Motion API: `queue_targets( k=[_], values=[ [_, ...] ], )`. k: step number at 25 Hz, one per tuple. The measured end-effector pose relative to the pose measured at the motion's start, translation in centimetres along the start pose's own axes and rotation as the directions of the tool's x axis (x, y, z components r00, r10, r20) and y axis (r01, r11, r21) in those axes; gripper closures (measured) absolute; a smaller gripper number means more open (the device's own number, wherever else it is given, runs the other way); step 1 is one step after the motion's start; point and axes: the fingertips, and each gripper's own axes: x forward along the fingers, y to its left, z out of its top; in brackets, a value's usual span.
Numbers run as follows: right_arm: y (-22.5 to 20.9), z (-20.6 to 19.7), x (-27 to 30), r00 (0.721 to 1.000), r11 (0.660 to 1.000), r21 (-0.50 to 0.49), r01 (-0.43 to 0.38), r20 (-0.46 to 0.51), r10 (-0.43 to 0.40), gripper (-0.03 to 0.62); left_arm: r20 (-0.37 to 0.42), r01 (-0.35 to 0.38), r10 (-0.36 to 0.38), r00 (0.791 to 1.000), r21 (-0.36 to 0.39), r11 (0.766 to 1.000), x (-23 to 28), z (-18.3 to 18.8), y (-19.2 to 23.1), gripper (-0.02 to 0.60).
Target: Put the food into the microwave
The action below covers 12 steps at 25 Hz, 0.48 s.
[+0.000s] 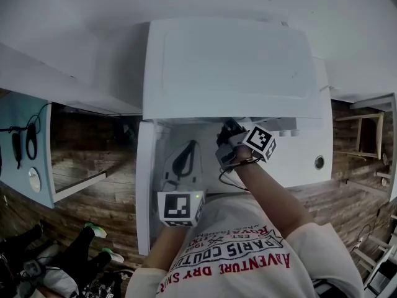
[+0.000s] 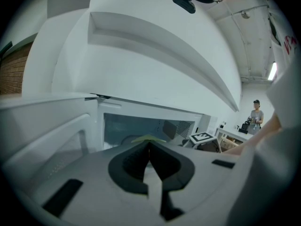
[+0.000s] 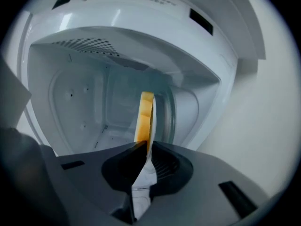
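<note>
Food held at the open microwave (image 1: 229,67)
The right gripper (image 3: 143,147) pinches a yellow food slice (image 3: 146,114) on edge at the cavity's mouth; the left gripper (image 2: 149,147), jaws pressed together, sits beside the swung-open door (image 1: 147,191).

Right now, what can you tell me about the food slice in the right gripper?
The food slice is thin and flat, seen edge-on: orange-yellow on one face, pale white on the other. It stands upright, its lower end pinched between the shut jaws of the right gripper, the rest sticking out past the tips. It is held at the mouth of the open microwave and seems to touch only the jaws.
</note>
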Motion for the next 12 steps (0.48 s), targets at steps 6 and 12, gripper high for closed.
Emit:
queue_targets(
  k=[6, 12],
  values=[
    [1.2, -0.8, -0.2, 0.994, 0.967, -0.255, -0.021, -0.108, -0.007, 0.47, 0.006, 0.004, -0.004, 1.0, -0.004, 1.0, 0.0, 0.3, 0.1, 0.575],
    [1.1, -1.9, -0.7, 0.951, 0.744, -0.668, 0.014, -0.221, -0.217, 0.39, 0.013, 0.009, -0.009, 1.0, -0.014, 1.0, 0.0, 0.4, 0.0, 0.575]
  ],
)
